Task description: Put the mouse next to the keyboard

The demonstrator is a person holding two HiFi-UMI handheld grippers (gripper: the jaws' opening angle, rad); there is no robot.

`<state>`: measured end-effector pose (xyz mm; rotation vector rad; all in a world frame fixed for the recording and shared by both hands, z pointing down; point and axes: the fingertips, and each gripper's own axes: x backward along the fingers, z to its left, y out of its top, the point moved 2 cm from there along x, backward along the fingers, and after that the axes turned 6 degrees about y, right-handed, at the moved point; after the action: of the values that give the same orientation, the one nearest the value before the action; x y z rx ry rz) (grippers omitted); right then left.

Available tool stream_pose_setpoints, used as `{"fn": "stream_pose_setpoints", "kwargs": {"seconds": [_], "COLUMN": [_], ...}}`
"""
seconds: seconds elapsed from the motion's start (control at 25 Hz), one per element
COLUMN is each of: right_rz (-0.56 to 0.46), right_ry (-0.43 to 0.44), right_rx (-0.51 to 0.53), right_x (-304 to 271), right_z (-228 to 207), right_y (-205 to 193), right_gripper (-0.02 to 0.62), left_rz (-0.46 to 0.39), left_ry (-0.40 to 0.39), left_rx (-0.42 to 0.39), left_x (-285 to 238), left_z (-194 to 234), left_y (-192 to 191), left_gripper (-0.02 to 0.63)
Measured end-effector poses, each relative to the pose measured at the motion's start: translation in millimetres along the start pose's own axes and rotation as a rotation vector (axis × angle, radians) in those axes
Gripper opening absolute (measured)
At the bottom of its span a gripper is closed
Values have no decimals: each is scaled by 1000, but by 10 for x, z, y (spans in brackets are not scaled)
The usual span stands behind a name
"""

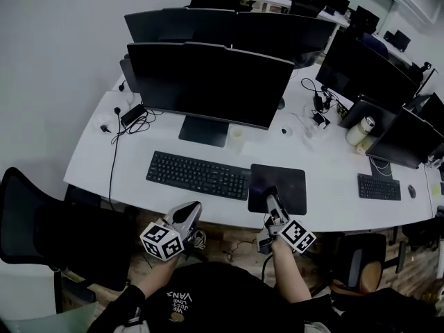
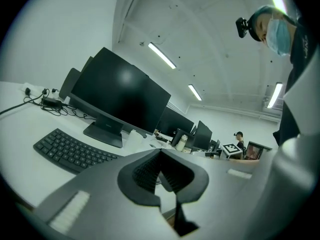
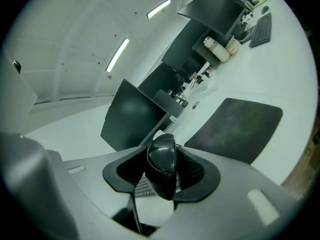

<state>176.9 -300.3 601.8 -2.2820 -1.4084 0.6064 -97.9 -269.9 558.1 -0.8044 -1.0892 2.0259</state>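
A black mouse (image 3: 162, 168) is pinched upright between the pads of my right gripper (image 3: 164, 171), which is shut on it. In the head view that gripper (image 1: 271, 196) hangs over the near left corner of the dark mouse pad (image 1: 284, 186), just right of the black keyboard (image 1: 198, 175). The pad (image 3: 237, 129) lies ahead of the jaws in the right gripper view. My left gripper (image 1: 191, 209) sits off the desk's front edge, below the keyboard (image 2: 70, 151). Its jaws (image 2: 160, 156) are shut with nothing between them.
A large monitor (image 1: 208, 82) stands behind the keyboard, with more monitors behind and to the right. A pale cup (image 1: 236, 139) sits beside its stand. Cables and an adapter (image 1: 133, 116) lie at the far left. A second keyboard (image 1: 379, 187) and a bottle (image 1: 360, 130) are on the right. A black chair (image 1: 41, 220) stands at the near left.
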Motion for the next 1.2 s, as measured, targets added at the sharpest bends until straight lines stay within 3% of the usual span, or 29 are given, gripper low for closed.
{"fn": "stream_pose_setpoints", "kwargs": {"seconds": [0.68,1.2], "right_rz": [2,128], "right_ry": [-120,-228], "right_rx": [7,37], "right_x": [-935,-1314], "right_z": [-579,-834], "right_y": [61,-155], "right_gripper": [183,183], "left_rz": [45,60], "left_ry": [-24,4], "left_rx": [14,42], "left_x": [-470,-550], "left_z": [617,958], "left_y": [214,265], "left_gripper": [2,2]}}
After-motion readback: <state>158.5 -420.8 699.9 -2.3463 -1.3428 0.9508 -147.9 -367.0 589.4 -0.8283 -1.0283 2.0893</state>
